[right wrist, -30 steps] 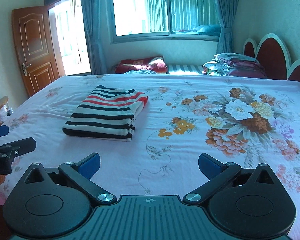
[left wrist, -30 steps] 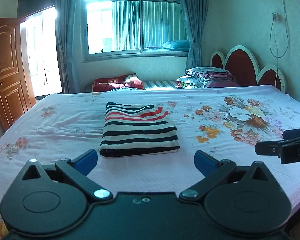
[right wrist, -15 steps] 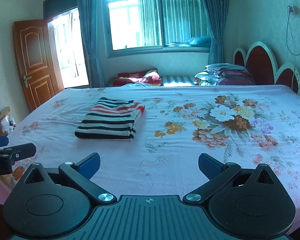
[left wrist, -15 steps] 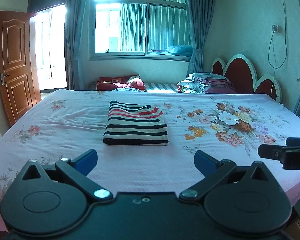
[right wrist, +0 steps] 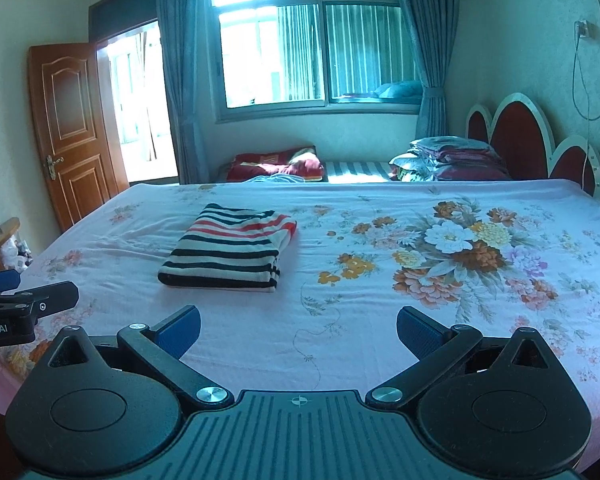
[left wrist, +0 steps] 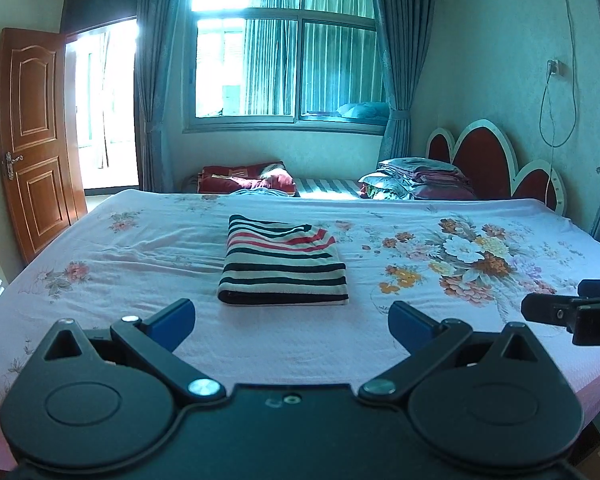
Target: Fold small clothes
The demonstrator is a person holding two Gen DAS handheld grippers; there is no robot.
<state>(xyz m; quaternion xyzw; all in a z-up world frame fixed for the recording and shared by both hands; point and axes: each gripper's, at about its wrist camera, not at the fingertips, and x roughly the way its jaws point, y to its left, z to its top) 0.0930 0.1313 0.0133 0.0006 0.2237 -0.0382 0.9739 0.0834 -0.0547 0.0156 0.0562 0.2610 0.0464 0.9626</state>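
Note:
A striped garment (left wrist: pixel 282 266) in black, white and red lies folded into a neat rectangle on the pink floral bedsheet (left wrist: pixel 140 252); it also shows in the right wrist view (right wrist: pixel 230 250). My left gripper (left wrist: pixel 292 322) is open and empty, held back near the bed's front edge, well short of the garment. My right gripper (right wrist: pixel 298 328) is open and empty, to the right of the garment and also back from it. Each gripper shows at the edge of the other's view: the right one (left wrist: pixel 572 312), the left one (right wrist: pixel 20 304).
A stack of folded quilts (left wrist: pixel 416 180) and a red blanket (left wrist: pixel 244 176) lie beyond the bed's far side under the window. The red headboard (left wrist: pixel 496 164) is at the right. A wooden door (left wrist: pixel 32 136) stands open at the left.
Both grippers have pulled back and up from the bed, so the folded garment looks smaller and farther away. Both stay open and empty. The garment has not moved.

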